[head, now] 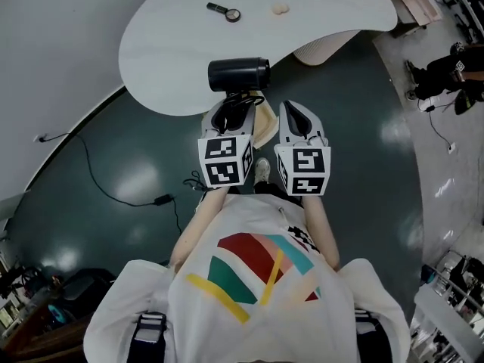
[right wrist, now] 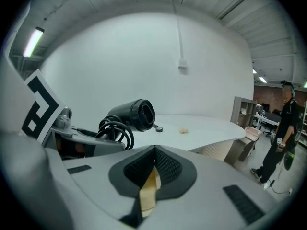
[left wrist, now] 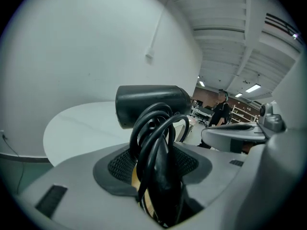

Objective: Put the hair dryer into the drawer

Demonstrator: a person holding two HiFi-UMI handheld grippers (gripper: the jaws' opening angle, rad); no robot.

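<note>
My left gripper is shut on the handle of the black hair dryer. The dryer's barrel sticks out beyond the jaws, over the near edge of the white table. In the left gripper view the handle and its coiled black cord fill the gap between the pads, with the barrel above my left gripper. My right gripper hangs beside it on the right, shut and holding nothing. In the right gripper view the jaws of my right gripper meet at the tips, and the hair dryer shows at the left.
A small black-rimmed object and a small beige lump lie on the table's far part. A tan flat thing lies below the grippers. A black cable runs over the dark floor. A person stands at the far right.
</note>
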